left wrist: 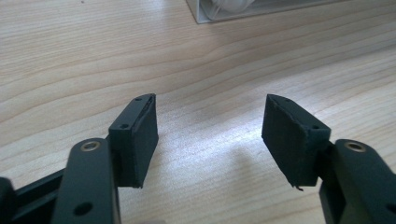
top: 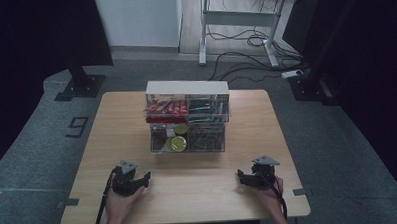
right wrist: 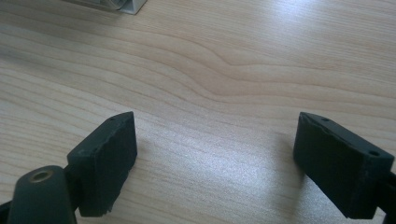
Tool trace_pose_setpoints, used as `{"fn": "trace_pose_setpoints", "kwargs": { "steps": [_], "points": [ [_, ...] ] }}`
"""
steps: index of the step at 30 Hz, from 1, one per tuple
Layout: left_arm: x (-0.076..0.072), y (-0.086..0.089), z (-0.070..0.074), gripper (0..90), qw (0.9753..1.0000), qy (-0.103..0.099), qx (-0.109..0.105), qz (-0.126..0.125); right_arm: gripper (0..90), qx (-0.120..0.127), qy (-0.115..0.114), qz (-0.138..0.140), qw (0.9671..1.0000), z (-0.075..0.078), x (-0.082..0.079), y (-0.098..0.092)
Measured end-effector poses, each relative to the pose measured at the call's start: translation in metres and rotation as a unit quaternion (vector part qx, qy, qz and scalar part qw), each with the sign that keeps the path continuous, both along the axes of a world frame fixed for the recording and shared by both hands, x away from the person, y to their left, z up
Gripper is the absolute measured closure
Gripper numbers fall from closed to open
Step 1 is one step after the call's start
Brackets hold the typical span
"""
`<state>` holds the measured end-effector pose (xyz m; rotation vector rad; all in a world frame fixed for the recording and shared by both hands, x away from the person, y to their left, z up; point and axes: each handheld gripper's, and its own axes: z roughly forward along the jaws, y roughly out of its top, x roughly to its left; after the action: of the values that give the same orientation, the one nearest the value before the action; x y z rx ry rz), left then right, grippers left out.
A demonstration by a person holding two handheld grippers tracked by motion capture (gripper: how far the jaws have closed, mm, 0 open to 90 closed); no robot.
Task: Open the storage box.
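dim high view, glare on the table (left wrist: 224, 154) up close

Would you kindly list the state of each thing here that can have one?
left gripper: open, empty, low over the table.
right gripper: open, empty, low over the table.
clear two-tier organizer: upright mid-table, stocked on both tiers, apart from both grippers.
red packets: lying in the upper tier, left compartment.

Left gripper (left wrist: 210, 135) low over the bench

Its two black fingers (left wrist: 140, 140) stand wide apart with bare pale wood bench (left wrist: 93, 60) between them; the corner of a clear box (left wrist: 219, 14) sits at the top edge, well apart.
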<state>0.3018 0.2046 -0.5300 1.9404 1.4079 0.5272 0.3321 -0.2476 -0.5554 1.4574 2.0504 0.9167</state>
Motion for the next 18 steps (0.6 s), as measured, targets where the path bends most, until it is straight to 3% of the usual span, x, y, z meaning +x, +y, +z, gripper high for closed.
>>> {"fn": "trace_pose_setpoints", "kwargs": {
  "steps": [9, 14, 18],
  "points": [
    [-0.008, 0.006, 0.014, 49.7, 0.9991, -0.029, -0.026, 0.015, 13.6, 0.001, 0.000, 0.000, 1.0000, 0.000, 0.000, 0.000],
    [-0.012, 0.006, 0.028, 53.1, 0.9987, -0.036, -0.036, 0.001, 13.6, 0.001, 0.000, 0.000, 1.0000, 0.000, 0.000, 0.000],
    [-0.015, 0.006, 0.039, 63.1, 0.9981, -0.044, -0.044, -0.004, 13.6, 0.001, 0.000, -0.001, 1.0000, 0.000, 0.000, 0.000]
  ]
}}
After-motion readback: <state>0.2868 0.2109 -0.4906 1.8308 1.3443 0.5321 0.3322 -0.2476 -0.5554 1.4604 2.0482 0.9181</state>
